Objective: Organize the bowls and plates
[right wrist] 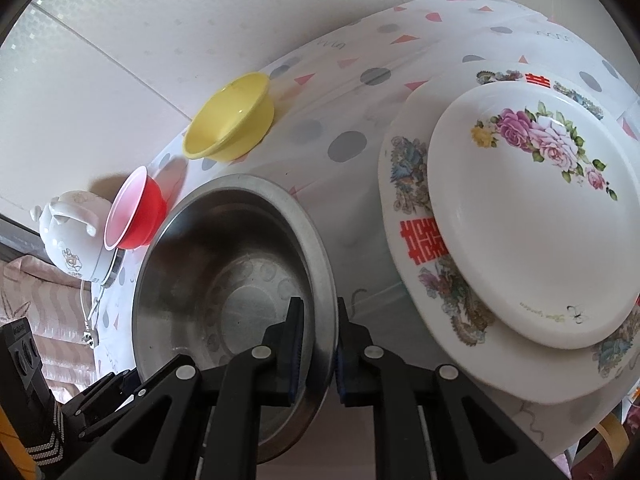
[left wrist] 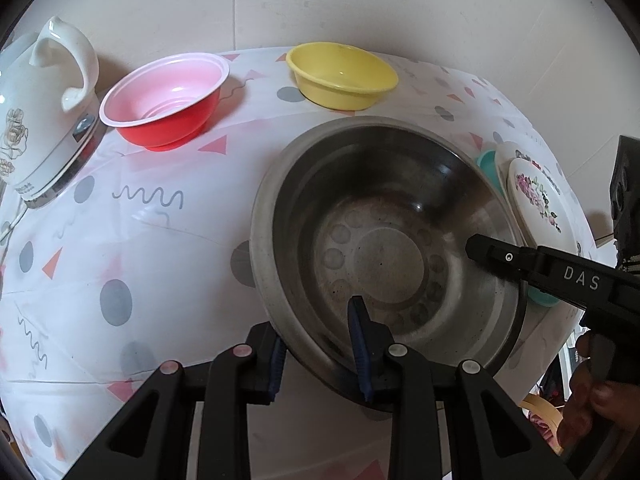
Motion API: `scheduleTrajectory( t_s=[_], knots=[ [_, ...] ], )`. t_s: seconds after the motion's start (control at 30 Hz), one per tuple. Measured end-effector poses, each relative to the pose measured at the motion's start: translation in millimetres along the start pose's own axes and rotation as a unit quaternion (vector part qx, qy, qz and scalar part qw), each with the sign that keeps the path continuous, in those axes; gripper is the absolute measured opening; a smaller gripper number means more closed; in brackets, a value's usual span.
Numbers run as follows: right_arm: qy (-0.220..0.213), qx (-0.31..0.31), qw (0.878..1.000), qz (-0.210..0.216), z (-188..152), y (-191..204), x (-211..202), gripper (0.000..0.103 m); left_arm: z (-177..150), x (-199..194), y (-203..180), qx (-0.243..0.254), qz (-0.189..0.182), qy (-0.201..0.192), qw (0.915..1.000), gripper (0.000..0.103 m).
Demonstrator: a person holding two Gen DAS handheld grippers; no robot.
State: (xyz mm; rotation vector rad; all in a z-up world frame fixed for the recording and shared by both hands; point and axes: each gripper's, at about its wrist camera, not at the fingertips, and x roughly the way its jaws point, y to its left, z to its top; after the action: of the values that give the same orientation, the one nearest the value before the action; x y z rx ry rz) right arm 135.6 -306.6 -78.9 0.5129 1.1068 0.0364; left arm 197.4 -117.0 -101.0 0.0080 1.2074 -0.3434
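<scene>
Steel bowl [left wrist: 384, 248] rim between both tools

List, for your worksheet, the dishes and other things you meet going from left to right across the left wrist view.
White kettle → red bowl → yellow bowl → steel bowl → floral plate.
</scene>
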Motion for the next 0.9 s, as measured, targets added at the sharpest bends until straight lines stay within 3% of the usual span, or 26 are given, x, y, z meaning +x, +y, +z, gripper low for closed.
scheduleTrajectory(
  t_s=[0.37, 0.47, 0.67, 0.73, 0.77, 0.9],
  knots=[
    [-0.002, 0.01, 1.0, -0.001, -1, -1, -4, 0.015, -1, 1, 0, -0.001, -0.001, 0.004, 1.0, 0.03],
    [-0.017, 0.016, 1.0, 0.003, 4, -4, -14, 0.021, 0, 1, 5, -0.003, -0.014, 0.009, 0.9999, 0.03],
    [-0.038, 0.005, 0.999, 0.002, 16, -3, -29, 0.021, 3, -7, 21, -0.022, -0.018, -0.001, 0.9996, 0.039],
    [-0.043, 0.005, 0.999, 0.009, 22, -3, -32, 0.021, 5, -12, 28, -0.025, -0.015, -0.007, 0.9996, 0.054],
    [-0.047, 0.004, 0.999, 0.012, 26, -3, -34, 0.021, 5, -15, 30, -0.024, -0.011, -0.014, 0.9995, 0.057],
    [-0.051, -0.003, 0.998, 0.021, 43, -1, -36, 0.021, 14, -24, 40, -0.026, 0.014, -0.031, 0.9991, 0.059]
  ],
)
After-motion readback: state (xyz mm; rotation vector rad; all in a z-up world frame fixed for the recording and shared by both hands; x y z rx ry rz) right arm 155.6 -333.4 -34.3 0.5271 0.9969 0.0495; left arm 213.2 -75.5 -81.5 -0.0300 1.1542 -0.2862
